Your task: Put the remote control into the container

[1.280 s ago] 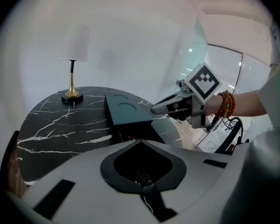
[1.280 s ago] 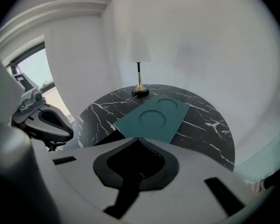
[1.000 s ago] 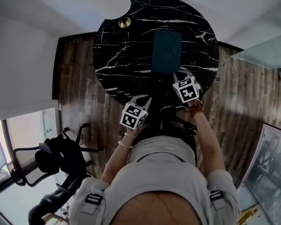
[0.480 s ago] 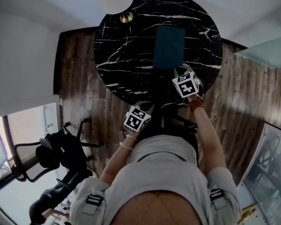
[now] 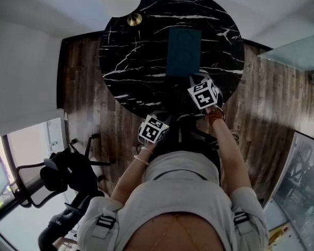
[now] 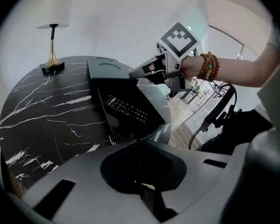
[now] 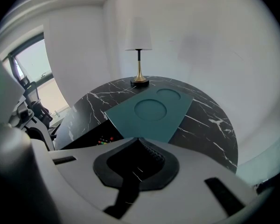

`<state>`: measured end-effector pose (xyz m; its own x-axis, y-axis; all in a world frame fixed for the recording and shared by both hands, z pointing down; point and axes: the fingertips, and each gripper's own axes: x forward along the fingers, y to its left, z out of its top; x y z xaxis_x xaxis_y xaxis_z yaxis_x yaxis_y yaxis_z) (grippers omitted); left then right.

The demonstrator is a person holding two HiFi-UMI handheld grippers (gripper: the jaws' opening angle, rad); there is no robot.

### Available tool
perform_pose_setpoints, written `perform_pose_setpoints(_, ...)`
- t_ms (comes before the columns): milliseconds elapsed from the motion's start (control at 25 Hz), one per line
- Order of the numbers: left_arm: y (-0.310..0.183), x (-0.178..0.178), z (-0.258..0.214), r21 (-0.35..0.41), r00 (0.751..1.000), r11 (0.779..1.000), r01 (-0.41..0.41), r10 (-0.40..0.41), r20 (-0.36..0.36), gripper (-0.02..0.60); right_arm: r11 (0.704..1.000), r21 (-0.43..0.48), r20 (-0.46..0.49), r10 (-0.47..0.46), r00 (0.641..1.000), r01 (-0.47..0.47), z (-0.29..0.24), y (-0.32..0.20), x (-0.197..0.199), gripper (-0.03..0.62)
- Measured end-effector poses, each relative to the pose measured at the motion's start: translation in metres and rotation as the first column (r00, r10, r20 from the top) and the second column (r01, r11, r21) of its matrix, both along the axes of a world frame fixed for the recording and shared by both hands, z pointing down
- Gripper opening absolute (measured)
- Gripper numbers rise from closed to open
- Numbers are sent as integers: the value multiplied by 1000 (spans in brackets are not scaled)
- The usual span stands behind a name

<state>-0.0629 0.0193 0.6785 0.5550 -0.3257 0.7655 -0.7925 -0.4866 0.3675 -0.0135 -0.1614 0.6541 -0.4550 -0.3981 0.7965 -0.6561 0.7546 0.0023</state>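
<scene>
Two tools: left tool (image 6: 143, 181) with jaws together, right tool (image 6: 135, 72) tight on the teal container lid (image 7: 151, 111), remote control (image 6: 127, 108) beneath.

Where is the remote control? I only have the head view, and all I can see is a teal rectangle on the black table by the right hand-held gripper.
Observer: The left gripper view shows the remote control lying inside the dark container.
Operator: So is that teal rectangle a lid, and is it down flat?
Observer: It is the teal lid, and it is raised. The right gripper view shows the remote's coloured buttons below its left edge.
Operator: What is holding it up?
Observer: The right hand-held gripper has its jaws shut on the lid's near edge.
</scene>
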Motion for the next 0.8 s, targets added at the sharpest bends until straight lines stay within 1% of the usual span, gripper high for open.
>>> perform_pose_setpoints(240, -3, 5, -1, -3, 1000, 1000, 12, -12, -16, 2, 1000, 14, -2, -12, 1000, 12, 0, 0, 0, 11)
perform_pose_setpoints(440, -6, 7, 0, 3, 1000, 1000, 0, 0, 5, 2, 1000, 13, 12, -1, 1000, 1, -1, 0, 0, 11)
perform_pose_setpoints(560, -4, 10, 4, -2, 1000, 1000, 1, -1, -6, 2, 1000, 23, 12, -8, 1000, 7, 0, 0, 0, 11)
perform_pose_setpoints(800, -13, 12, 7, 4, 1000, 1000, 7, -7, -2, 2, 1000, 12, 33, 0, 999, 0, 0, 1, 1, 11)
